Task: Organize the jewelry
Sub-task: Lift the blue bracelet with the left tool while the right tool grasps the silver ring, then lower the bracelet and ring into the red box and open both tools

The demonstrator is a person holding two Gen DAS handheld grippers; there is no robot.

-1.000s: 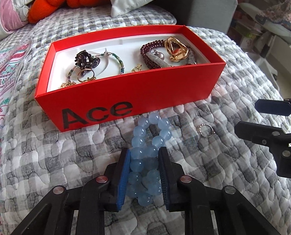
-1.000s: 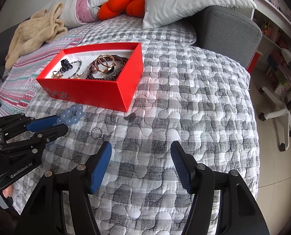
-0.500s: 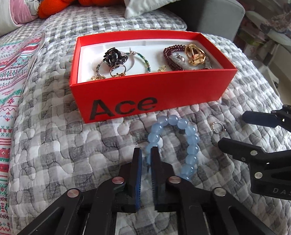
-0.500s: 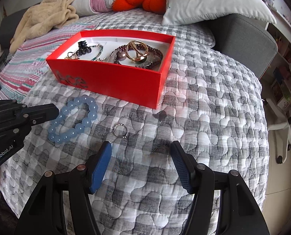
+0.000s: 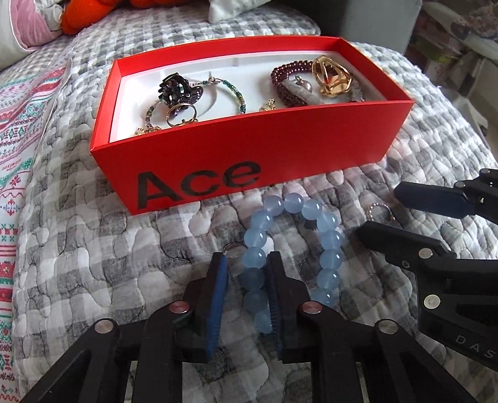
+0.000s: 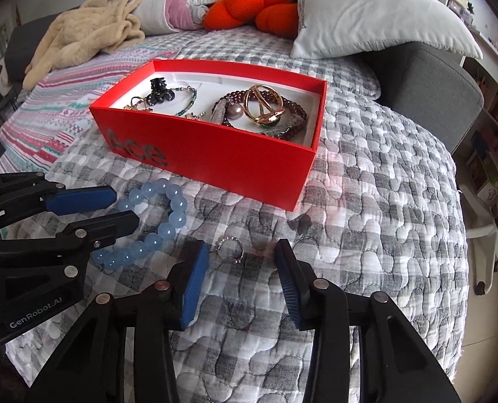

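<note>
A pale blue bead bracelet (image 5: 328,245) lies on the grey checked quilt in front of a red "Ace" box (image 5: 249,154). It also shows in the right wrist view (image 6: 168,221). My left gripper (image 5: 247,268) is closed on the bracelet's left side, with beads between the pads. A small silver ring (image 6: 230,248) lies on the quilt just ahead of my right gripper (image 6: 239,262), which is open and empty. The ring also shows in the left wrist view (image 5: 378,211). The box (image 6: 215,154) holds bracelets, rings and a gold ornament.
A white pillow (image 6: 376,13), an orange plush (image 6: 259,6) and a beige garment (image 6: 88,37) lie beyond the box. A grey headboard (image 6: 427,84) stands at the right. The quilt drops off at the right edge (image 6: 457,235).
My left gripper shut beside the bracelet, then opened and now grips its left strand. My right gripper moved forward and down toward the ring.
</note>
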